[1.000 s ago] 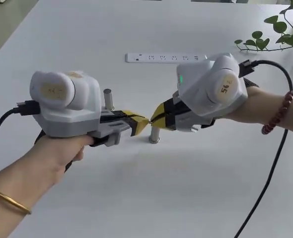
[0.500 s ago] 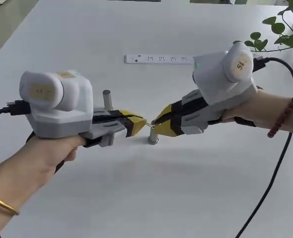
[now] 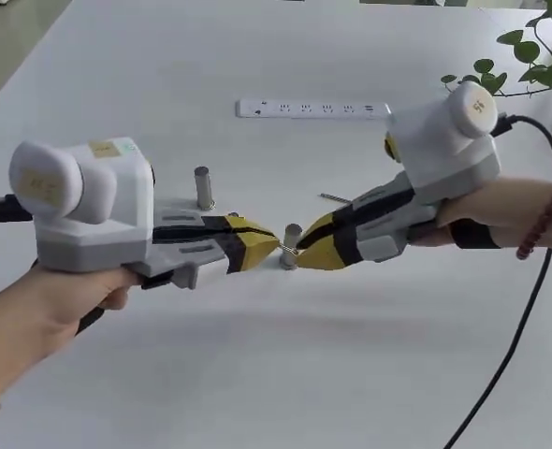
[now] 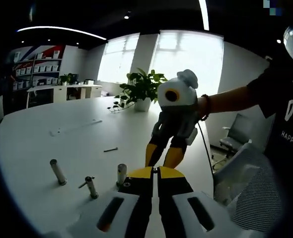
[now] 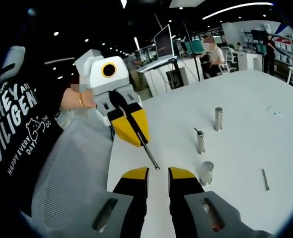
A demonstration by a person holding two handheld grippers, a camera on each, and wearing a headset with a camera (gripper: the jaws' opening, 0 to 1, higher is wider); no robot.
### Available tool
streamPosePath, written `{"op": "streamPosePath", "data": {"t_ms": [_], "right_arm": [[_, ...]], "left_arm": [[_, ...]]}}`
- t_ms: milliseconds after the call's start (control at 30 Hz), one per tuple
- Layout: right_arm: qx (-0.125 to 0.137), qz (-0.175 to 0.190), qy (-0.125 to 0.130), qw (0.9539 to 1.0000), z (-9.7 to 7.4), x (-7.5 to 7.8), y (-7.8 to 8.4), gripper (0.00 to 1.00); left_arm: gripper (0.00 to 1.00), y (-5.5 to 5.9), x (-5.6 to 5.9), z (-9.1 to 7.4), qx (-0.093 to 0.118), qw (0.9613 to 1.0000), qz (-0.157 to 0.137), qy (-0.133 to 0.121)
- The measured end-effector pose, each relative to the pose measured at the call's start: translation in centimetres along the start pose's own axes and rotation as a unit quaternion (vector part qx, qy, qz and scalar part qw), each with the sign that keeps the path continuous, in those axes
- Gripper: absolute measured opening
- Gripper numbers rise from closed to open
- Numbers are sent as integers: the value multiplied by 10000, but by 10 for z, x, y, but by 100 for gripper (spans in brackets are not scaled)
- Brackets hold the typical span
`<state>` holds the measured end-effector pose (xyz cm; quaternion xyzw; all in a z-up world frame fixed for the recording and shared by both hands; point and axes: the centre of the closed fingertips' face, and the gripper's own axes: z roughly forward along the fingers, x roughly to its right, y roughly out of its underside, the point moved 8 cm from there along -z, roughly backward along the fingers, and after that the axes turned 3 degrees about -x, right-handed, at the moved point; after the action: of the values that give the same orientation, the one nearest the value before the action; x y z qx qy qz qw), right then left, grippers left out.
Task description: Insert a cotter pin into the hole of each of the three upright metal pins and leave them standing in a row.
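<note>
My left gripper (image 3: 272, 244) comes in from the left, shut on a thin cotter pin (image 5: 148, 148) that sticks out past its yellow tips. My right gripper (image 3: 302, 254) faces it from the right, jaws open, nothing between them. A short upright metal pin (image 3: 293, 241) stands between the two sets of tips. In the left gripper view three upright pins stand in a row: a bare one (image 4: 57, 171), a middle one (image 4: 91, 187) with a cotter pin through its top, and the nearest bare one (image 4: 121, 174). The far pin (image 3: 202, 187) shows behind my left gripper.
A loose cotter pin (image 3: 335, 198) lies on the white table (image 3: 285, 365) behind the right gripper. A white power strip (image 3: 312, 109) lies further back. A potted plant (image 3: 529, 56) trails leaves at the back right. A black cable (image 3: 515, 327) hangs from the right gripper.
The right gripper has swung right and tipped its nose down beside the near pin. The left gripper has dropped a little and pushed its tips toward that pin.
</note>
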<state>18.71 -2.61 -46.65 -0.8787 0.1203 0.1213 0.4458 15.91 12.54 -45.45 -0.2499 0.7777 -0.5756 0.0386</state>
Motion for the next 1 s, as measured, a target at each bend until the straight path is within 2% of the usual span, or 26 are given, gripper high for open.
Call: {"op": "streamPosePath", "data": {"t_ms": [100,167,233,367,500,767,1000], "right_arm": [[22,57,-239,9997,1,-5,2,10],[41,120,-546,9984,1,-12,3,10],[59,121,-582,9982,1,-13,3,9],[101,185,-828,9963,1,-18,4,7],[112,169,-1067,9941,0,-24,4,2],[103,120,-1135,9934,-1,-26,4,0],[-50,-138,-1066,9942,-1,-27,2,0]], "left_arm": [[0,1,6,0,30,9997,47,223],[0,2,8,0,21,9995,29,312],[0,2,10,-1,56,9992,7,398],[0,3,15,-2,130,9975,-112,678],[0,4,18,-3,153,9966,-181,784],[0,6,18,-3,165,9960,-255,844],[0,9,17,-3,138,9959,-281,854]]}}
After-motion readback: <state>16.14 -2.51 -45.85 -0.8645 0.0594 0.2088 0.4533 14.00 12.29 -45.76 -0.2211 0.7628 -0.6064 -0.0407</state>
